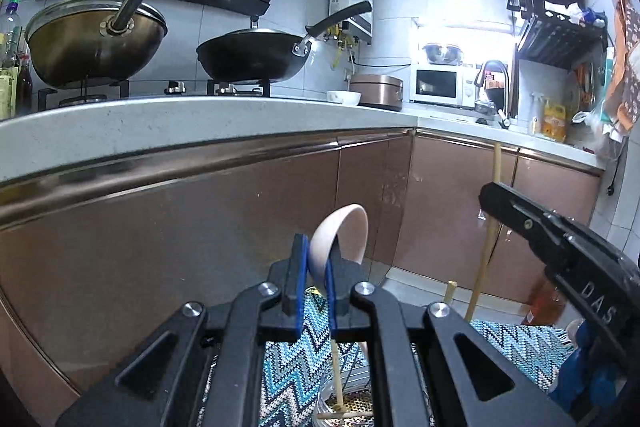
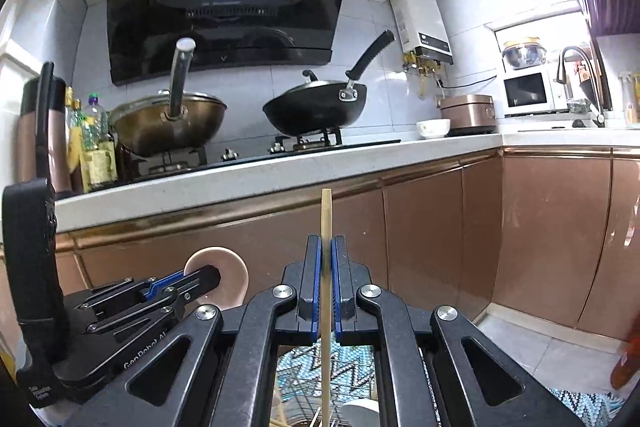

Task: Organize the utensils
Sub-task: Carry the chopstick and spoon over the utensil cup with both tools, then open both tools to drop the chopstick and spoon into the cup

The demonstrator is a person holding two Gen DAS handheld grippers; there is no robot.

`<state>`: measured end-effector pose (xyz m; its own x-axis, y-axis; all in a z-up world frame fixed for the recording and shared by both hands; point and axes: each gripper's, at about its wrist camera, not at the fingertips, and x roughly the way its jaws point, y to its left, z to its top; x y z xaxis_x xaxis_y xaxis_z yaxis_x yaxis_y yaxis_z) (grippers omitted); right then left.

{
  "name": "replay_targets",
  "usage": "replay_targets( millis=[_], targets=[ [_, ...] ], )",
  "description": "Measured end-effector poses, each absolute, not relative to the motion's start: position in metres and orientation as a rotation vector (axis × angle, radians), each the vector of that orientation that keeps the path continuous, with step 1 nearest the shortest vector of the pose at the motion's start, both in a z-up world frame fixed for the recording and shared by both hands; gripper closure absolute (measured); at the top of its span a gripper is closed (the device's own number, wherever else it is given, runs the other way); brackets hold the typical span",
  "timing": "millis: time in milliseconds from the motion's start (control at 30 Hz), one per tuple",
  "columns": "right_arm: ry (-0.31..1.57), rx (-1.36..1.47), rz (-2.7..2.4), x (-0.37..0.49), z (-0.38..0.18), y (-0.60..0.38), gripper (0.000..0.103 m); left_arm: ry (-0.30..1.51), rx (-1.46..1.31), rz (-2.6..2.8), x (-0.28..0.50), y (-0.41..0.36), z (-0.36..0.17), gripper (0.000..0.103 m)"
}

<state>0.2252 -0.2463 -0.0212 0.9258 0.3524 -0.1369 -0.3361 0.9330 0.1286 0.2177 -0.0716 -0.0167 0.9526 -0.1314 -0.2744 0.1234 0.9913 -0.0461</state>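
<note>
My left gripper (image 1: 317, 259) is shut on a pale pink spoon (image 1: 344, 227), its bowl sticking up above the fingertips; the left gripper (image 2: 208, 273) and the spoon (image 2: 228, 267) also show in the right wrist view. My right gripper (image 2: 327, 259) is shut on a wooden chopstick (image 2: 326, 215) held upright; it appears in the left wrist view (image 1: 490, 201) with the chopstick (image 1: 482, 267). Below both grippers stands a wire utensil rack (image 2: 340, 375) with more chopsticks (image 1: 338, 383) and a white dish (image 2: 360, 413).
A zigzag-patterned mat (image 1: 288, 359) lies under the rack. Copper-coloured cabinet doors (image 1: 200, 227) stand ahead under a white counter (image 1: 160, 123). On the stove sit a brass wok (image 1: 96, 47) and a black wok (image 1: 256, 59). A rice cooker (image 2: 468, 111), bowl (image 2: 433, 128) and microwave (image 2: 526, 93) stand further right.
</note>
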Motion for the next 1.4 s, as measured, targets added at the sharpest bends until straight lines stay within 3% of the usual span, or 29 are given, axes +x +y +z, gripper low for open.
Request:
replay_targets(
  millis=[467,667,733,933,1400],
  targets=[
    [0.201,0.068,0.294,0.234,-0.075,-0.245,0.098,0.258,-0.004,-0.084,0.226,-0.088,-0.066,0.094],
    [0.25,0.039,0.295,0.225,-0.092,-0.244,0.097,0.313,-0.041,-0.134,0.225,-0.081,-0.078,0.085],
    [0.262,0.025,0.295,0.221,-0.092,-0.244,0.091,0.314,-0.068,-0.151,0.22,-0.074,-0.073,0.076],
    [0.268,0.012,0.269,0.204,-0.077,-0.248,0.084,0.26,-0.103,-0.163,0.187,-0.041,-0.031,0.067],
    [0.255,-0.03,0.241,0.111,-0.019,-0.253,0.073,0.357,-0.103,-0.131,0.106,0.059,0.029,0.064]
  ],
)
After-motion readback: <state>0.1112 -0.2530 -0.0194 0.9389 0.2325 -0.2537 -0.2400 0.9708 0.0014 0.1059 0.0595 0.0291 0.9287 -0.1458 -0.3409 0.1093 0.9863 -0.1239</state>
